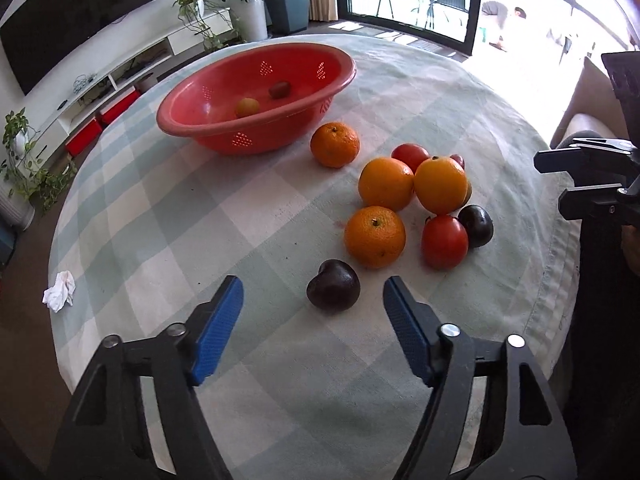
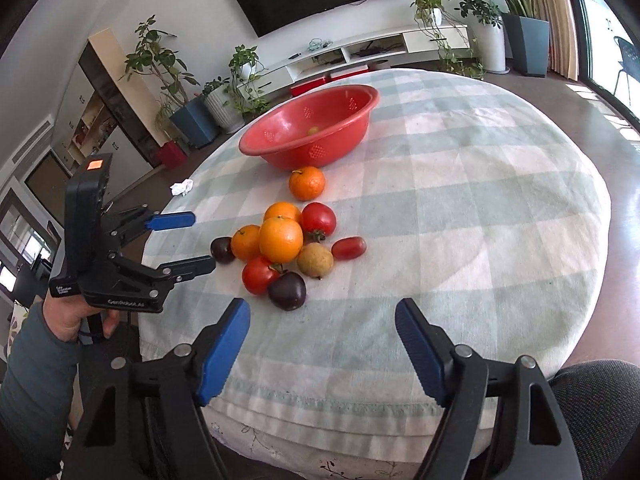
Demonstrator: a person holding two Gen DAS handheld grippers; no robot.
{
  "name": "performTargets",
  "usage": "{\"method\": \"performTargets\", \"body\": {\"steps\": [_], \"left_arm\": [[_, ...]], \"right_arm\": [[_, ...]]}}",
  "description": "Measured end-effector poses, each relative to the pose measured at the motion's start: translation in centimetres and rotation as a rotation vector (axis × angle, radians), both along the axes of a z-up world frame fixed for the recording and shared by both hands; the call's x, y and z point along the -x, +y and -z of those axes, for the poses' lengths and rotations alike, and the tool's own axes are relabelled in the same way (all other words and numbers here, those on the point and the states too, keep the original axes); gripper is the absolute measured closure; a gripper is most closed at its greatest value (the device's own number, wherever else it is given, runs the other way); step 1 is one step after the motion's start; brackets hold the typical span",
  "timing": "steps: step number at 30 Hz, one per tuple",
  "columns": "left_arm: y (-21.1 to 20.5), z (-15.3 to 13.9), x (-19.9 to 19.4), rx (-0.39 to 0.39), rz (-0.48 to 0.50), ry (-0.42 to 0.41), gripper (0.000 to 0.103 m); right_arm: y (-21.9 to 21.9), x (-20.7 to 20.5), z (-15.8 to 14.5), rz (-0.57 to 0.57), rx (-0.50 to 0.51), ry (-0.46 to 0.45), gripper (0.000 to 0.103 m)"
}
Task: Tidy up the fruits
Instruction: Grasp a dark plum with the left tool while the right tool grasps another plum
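A red colander bowl (image 1: 280,136) stands far left on the checked tablecloth, with two small fruits inside. Near it lies a lone orange (image 1: 335,144). Right of it is a cluster of oranges (image 1: 386,184), tomatoes (image 1: 444,242) and a dark plum (image 1: 476,226). Another dark plum (image 1: 333,291) lies just ahead of my left gripper (image 1: 313,286), whose blue pads stand open and apart from it. My right gripper (image 2: 322,304) is open over the near table edge, with a dark plum (image 2: 287,290) slightly ahead and left of its gap. The right wrist view shows the left gripper (image 2: 202,240) beside the cluster.
A crumpled white tissue (image 1: 60,291) lies near the table's left edge. The round table drops off close behind both grippers. A brownish fruit (image 2: 315,260) and a small oblong red one (image 2: 349,248) sit on the cluster's right side. A hand and sleeve (image 2: 68,320) hold the left gripper.
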State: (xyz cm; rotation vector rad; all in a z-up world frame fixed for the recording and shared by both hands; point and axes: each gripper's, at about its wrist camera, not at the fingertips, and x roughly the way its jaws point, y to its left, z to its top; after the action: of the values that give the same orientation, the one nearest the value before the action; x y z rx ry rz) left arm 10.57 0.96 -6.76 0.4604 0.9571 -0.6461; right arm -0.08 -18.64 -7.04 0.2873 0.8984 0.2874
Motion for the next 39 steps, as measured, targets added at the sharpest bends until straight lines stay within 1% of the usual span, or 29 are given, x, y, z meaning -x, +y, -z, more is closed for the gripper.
{"method": "performTargets", "body": {"steps": [2,7,8,9,10,11,13,17,20,23,25,27,34,36,39], "left_arm": [[-0.3,0.5,-0.4,-0.019,0.035,0.007,0.047],[-0.7,0.9,-1.3,-0.005,0.095,0.035,0.047],[-0.9,1.1,-1.4,-0.011,0.104,0.04,0.05],[-1.0,1.3,-1.4,-0.021,0.113,0.047,0.058],[-1.1,1.6,-1.6,-0.031,0.12,0.057,0.062],[-1.2,1.8,-1.6,-0.033,0.127,0.063,0.065],[-1.4,1.9,-1.4,-0.031,0.135,0.067,0.065],[-1.3,2.1,-1.6,-0.012,0.129,0.076,0.066],[-1.3,2.1,-1.5,-0.013,0.13,0.076,0.066],[-1.4,2.0,-1.2,-0.01,0.138,0.081,0.073],[-1.6,2.0,-1.1,-0.015,0.139,0.075,0.073],[-1.5,1.9,-1.2,-0.01,0.127,0.074,0.076],[-0.8,1.9,-0.8,0.027,0.088,0.08,0.076],[-0.5,1.9,-0.6,0.042,0.07,0.078,0.076],[-0.2,1.8,-0.3,0.062,0.044,0.078,0.076]], "right_arm": [[0.4,0.1,0.0,-0.018,0.011,0.0,0.027],[0.8,0.0,0.1,-0.035,0.014,0.004,0.027],[0.8,0.0,0.1,-0.036,0.015,0.005,0.027],[0.9,-0.1,0.1,-0.037,0.016,0.006,0.027],[0.9,0.0,0.2,-0.038,0.017,0.008,0.027],[0.9,0.0,0.2,-0.039,0.018,0.009,0.027],[1.1,0.0,0.1,-0.043,0.02,0.008,0.027],[1.3,-0.1,0.2,-0.048,0.029,0.011,0.03],[1.6,-0.1,0.3,-0.054,0.036,0.015,0.03],[1.8,-0.2,0.4,-0.059,0.044,0.018,0.03],[2.0,-0.3,0.5,-0.062,0.048,0.023,0.031],[2.1,-0.4,0.6,-0.066,0.055,0.025,0.032],[2.7,-0.8,0.8,-0.08,0.091,0.027,0.033],[3.1,-1.2,0.9,-0.088,0.105,0.025,0.034],[3.8,-1.7,1.1,-0.104,0.139,0.021,0.038]]}}
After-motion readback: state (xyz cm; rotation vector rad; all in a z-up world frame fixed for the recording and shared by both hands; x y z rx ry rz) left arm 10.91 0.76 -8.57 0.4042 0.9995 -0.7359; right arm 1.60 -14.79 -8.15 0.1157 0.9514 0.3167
